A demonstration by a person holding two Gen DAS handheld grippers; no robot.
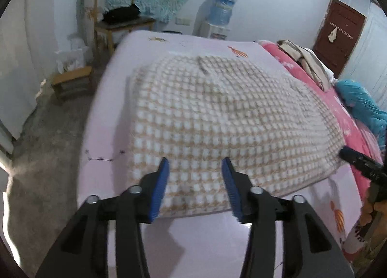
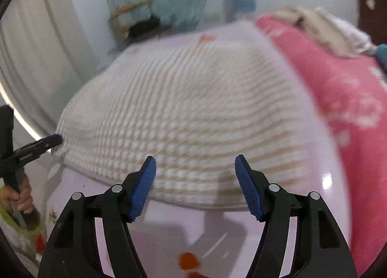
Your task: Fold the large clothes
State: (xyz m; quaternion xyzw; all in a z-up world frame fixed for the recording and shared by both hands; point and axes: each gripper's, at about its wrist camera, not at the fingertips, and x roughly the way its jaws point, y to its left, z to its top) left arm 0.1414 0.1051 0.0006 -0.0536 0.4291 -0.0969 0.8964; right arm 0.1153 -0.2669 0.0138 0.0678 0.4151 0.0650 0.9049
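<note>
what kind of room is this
Most likely a bedroom in a home: a bed with a pale pink sheet fills the view, a pink quilt and clothes are heaped on its far side, and a wooden chair stands by the wall.

Bare sheet [image 1: 104, 118] lies open left of the checked cloth [image 1: 217, 118]; the pink blanket [image 1: 338, 108] crowds its right.

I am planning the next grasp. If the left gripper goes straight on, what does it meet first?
Most likely the checked cloth on the bed: the open left gripper points at its near edge, though depth is unclear.
</note>
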